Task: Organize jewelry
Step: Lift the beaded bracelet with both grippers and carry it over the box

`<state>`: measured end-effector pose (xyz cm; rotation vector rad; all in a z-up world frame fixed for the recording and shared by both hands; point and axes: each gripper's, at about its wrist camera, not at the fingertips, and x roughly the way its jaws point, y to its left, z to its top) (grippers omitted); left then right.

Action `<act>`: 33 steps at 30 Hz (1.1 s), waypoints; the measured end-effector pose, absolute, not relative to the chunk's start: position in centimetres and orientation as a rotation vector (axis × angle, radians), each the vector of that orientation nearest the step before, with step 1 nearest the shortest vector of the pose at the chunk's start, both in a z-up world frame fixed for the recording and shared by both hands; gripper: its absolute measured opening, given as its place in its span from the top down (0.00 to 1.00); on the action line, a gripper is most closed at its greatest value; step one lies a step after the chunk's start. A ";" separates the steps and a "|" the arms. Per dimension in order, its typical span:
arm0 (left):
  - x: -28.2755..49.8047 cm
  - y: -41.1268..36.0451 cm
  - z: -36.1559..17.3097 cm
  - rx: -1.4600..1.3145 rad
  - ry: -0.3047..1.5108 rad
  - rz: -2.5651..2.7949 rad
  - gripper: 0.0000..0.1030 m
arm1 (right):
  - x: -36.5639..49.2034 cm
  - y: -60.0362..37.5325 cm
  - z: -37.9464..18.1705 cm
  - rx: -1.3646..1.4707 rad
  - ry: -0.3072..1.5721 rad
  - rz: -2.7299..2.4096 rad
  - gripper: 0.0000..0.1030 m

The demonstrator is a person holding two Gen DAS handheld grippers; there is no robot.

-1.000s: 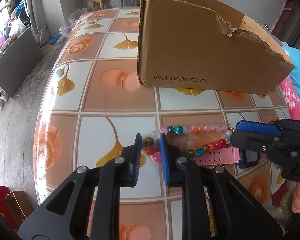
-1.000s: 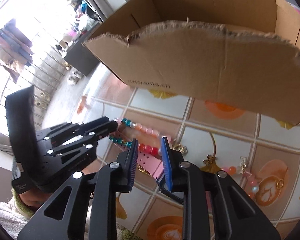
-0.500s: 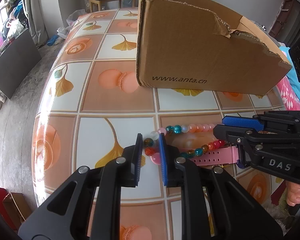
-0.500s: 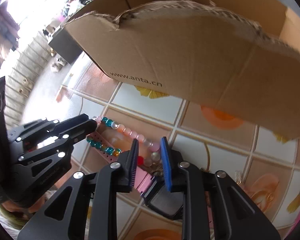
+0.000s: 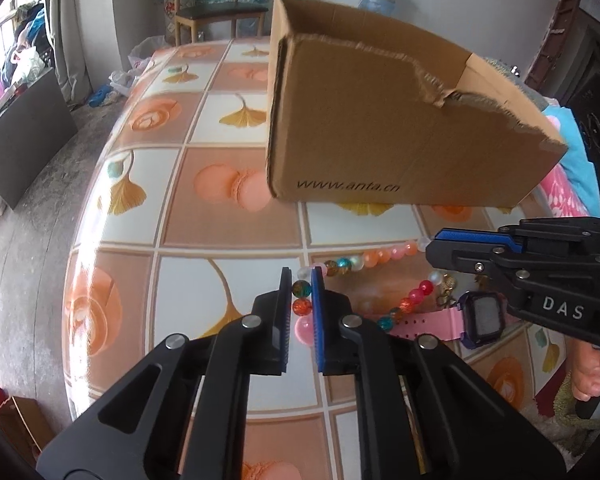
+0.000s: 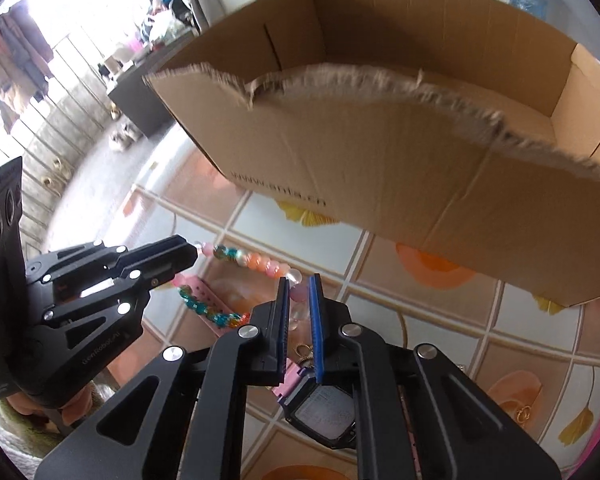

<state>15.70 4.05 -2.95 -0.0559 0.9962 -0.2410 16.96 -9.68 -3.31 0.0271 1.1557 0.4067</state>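
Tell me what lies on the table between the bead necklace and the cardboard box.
Nothing: only bare tablecloth separates the bead necklace from the cardboard box, in both wrist views.

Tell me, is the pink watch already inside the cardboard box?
No, the pink watch lies on the patterned table in front of the cardboard box, beside the bead necklace.

Glossy glass-like beads, matt torn cardboard box, shiny tablecloth.
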 end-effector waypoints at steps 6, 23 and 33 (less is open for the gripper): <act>14.9 4.2 -0.2 -0.060 0.928 -0.252 0.92 | 16.7 -9.6 -1.1 0.051 1.096 0.421 0.90; 18.3 1.6 13.9 0.042 0.605 -0.364 0.92 | 18.3 -14.0 13.2 -0.015 0.760 0.465 0.90; 32.5 -2.6 10.0 0.139 0.825 -0.337 0.92 | 31.7 -16.6 9.8 0.060 0.957 0.466 0.90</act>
